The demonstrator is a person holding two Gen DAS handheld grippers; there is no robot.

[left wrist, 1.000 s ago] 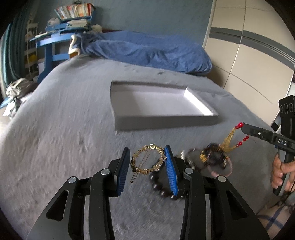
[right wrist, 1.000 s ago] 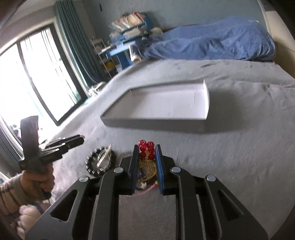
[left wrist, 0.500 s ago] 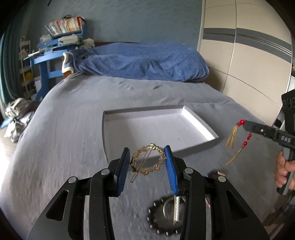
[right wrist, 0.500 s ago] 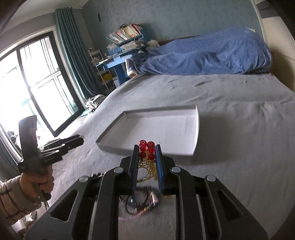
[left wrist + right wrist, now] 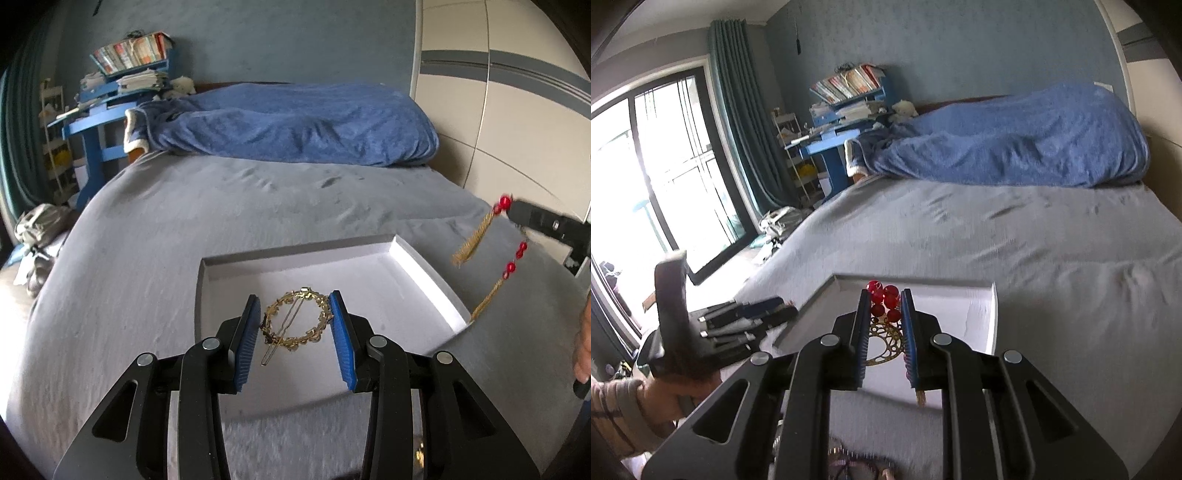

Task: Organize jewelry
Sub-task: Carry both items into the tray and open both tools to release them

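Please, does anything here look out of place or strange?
Nothing looks damaged or spilled. The left hand-held gripper holds a gold wreath hair clip over the white tray; the right hand-held gripper holds a red-beaded gold ornament, its tassels dangling freely.

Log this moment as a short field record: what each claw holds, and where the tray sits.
left claw: shut on round gold wreath-shaped hair clip
right claw: shut on gold filigree earring with red beads, gold tassels hanging below
container: shallow white cardboard tray, nothing seen in it, on grey bedspread
position: both pieces are in the air by the tray
background: rumpled blue blanket at far end of the bed
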